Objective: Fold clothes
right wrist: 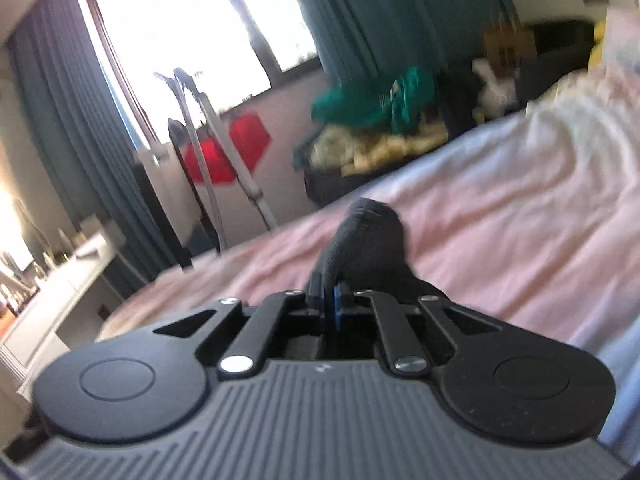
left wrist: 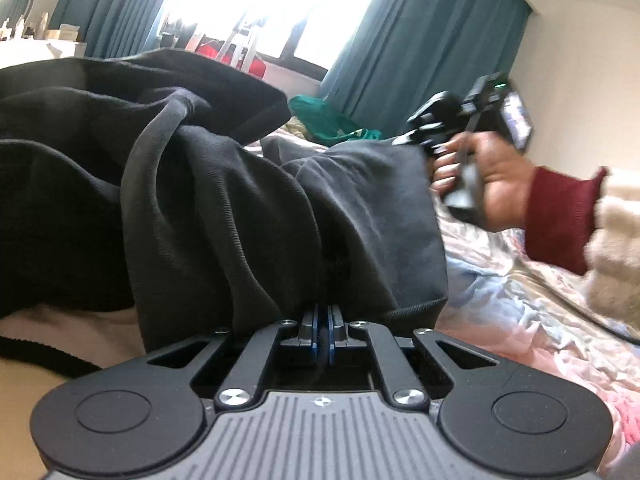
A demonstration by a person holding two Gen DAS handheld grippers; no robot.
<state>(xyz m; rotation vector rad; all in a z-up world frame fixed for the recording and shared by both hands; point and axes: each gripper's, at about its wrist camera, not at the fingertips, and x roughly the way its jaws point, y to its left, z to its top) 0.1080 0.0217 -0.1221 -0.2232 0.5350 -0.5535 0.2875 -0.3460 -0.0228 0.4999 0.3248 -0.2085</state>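
The left tongs (left wrist: 324,320) are clamped tight on a fold of a dark grey garment (left wrist: 224,200), which bunches up in front of them on a bed with a pink cover (left wrist: 520,320). The right tongs (right wrist: 326,300) are pinched on another edge of the same cloth (right wrist: 368,236) — seen from the left, a hand (left wrist: 492,184) in a red sleeve (left wrist: 560,220) carries them. Behind: teal curtains (left wrist: 420,52) and a bright window (left wrist: 260,4).

Both jaws are closed: left hand-held gripper (left wrist: 323,326) and right hand-held gripper (right wrist: 330,300), each pinching dark fabric.
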